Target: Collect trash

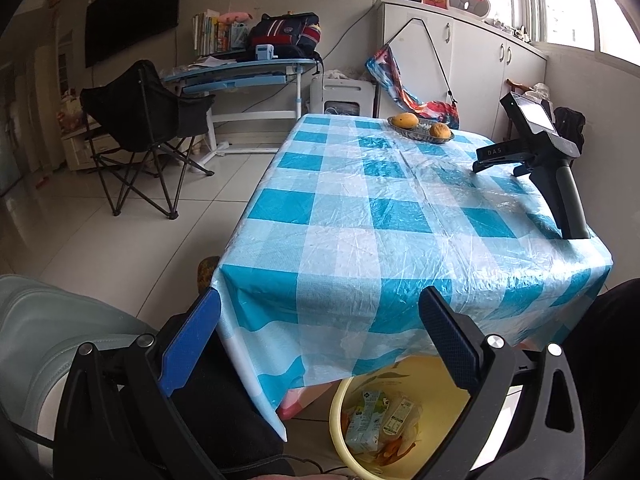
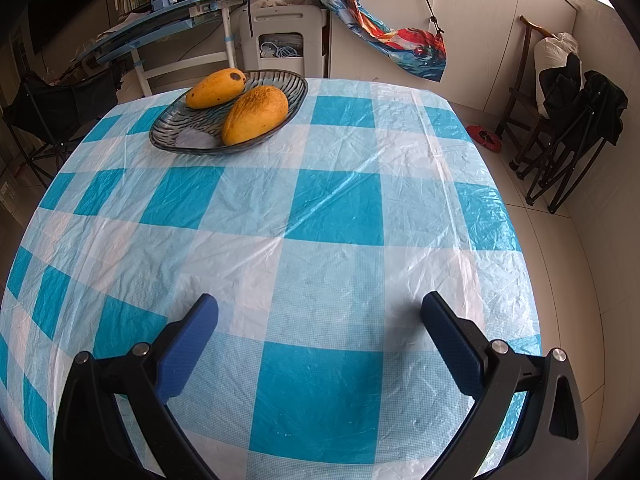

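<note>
The left tool (image 1: 320, 312) is held off the near edge of the bench (image 1: 360, 208), with its jaws spread wide and nothing gripped between them. The task's things are seen below it at 6 o'clock: a yellow bin (image 1: 340, 412) stands on the floor, partly under the overhanging blue-and-white checked cloth (image 1: 340, 292), and it holds drink cartons (image 1: 362, 420) and orange scraps (image 1: 394, 450). The bin lies between the two fingers in the left wrist view, nearer the right finger (image 1: 448, 344), and is not touched by either.

The right tool (image 2: 320, 308) is positioned over the bench top, its jaws likewise fully apart and empty. In the left wrist view it is seen at 3 o'clock (image 1: 496, 160), its handle resting on the cloth. A glass dish (image 2: 192, 140) with two mangoes (image 2: 256, 114) is located at 11 o'clock in the right wrist view, well apart from the tool. No trash is seen on the bench top.
</note>
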Tool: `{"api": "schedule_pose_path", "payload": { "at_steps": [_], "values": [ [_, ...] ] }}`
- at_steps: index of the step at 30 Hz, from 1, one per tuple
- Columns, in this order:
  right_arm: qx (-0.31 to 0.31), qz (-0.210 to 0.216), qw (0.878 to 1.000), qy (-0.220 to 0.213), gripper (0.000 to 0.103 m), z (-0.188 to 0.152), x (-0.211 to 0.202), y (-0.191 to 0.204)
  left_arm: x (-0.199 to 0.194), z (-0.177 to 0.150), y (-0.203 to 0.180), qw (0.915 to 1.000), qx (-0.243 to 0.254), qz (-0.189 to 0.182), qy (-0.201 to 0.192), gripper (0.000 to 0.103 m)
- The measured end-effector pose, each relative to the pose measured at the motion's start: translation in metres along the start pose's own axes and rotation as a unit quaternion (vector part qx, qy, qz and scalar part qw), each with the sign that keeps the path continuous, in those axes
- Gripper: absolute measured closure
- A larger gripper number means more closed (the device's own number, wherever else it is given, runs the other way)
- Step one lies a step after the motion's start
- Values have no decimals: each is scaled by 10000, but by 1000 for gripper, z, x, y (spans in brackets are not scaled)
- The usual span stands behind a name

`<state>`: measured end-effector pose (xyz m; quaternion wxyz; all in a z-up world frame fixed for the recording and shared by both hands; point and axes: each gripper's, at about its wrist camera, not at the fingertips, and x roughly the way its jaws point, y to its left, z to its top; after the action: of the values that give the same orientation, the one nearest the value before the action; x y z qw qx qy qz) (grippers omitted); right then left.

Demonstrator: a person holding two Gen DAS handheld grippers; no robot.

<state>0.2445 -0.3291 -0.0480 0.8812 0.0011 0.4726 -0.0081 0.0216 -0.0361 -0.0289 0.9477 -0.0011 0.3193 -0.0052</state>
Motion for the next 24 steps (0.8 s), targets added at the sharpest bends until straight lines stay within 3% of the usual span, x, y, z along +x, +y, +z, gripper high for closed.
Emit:
{"api": "schedule_pose_path", "payload": {
  "at_steps": [24],
  "values": [
    [2, -1, 10000, -4, 6, 1, 1, 0, 8, -3, 2, 9998, -103, -55, 154, 7]
  ]
}}
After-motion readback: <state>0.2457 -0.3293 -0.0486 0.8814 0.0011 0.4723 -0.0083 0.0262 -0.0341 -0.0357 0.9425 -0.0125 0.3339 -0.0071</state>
